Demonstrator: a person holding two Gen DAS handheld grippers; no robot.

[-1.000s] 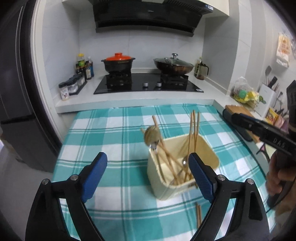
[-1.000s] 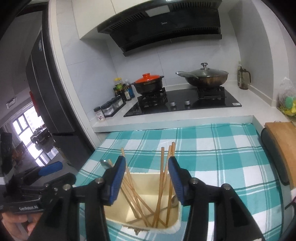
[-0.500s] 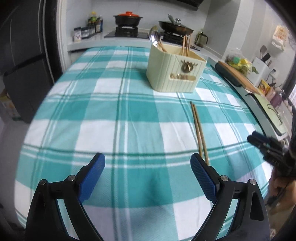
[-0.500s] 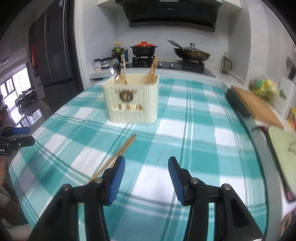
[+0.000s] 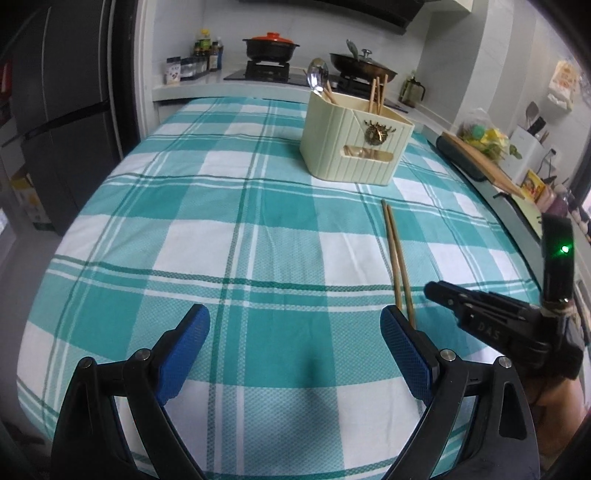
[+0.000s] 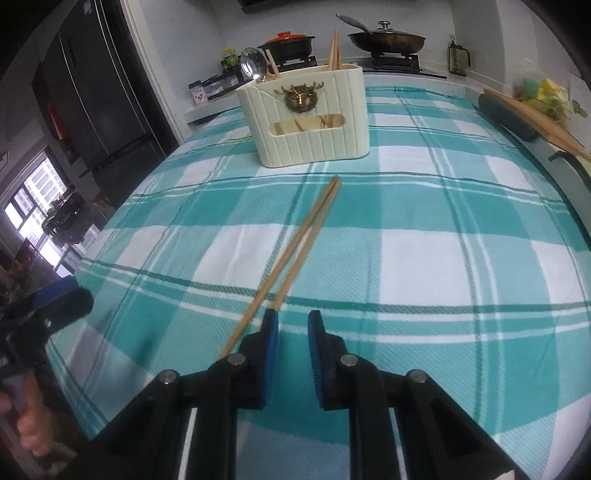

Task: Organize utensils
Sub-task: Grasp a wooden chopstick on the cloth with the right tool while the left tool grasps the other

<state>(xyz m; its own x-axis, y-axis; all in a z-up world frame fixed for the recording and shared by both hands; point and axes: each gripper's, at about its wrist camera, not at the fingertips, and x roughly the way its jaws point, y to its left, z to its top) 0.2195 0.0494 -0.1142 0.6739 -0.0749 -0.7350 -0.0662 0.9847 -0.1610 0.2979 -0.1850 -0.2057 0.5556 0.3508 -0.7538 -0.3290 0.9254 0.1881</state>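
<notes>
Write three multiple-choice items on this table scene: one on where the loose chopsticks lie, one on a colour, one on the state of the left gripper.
1. Where do the loose chopsticks lie?
A. on the cloth in front of the holder
B. inside the holder
C. on the stove

2. What colour is the pot lid?
A. blue
B. orange-red
C. white

3. How is the left gripper?
A. shut on a spoon
B. shut on chopsticks
C. open and empty

Answers: 1 A, the pair lies flat on the checked cloth before the cream holder. 2 B, the lid on the black pot is orange-red. 3 C, its blue pads stand wide apart over bare cloth.
</notes>
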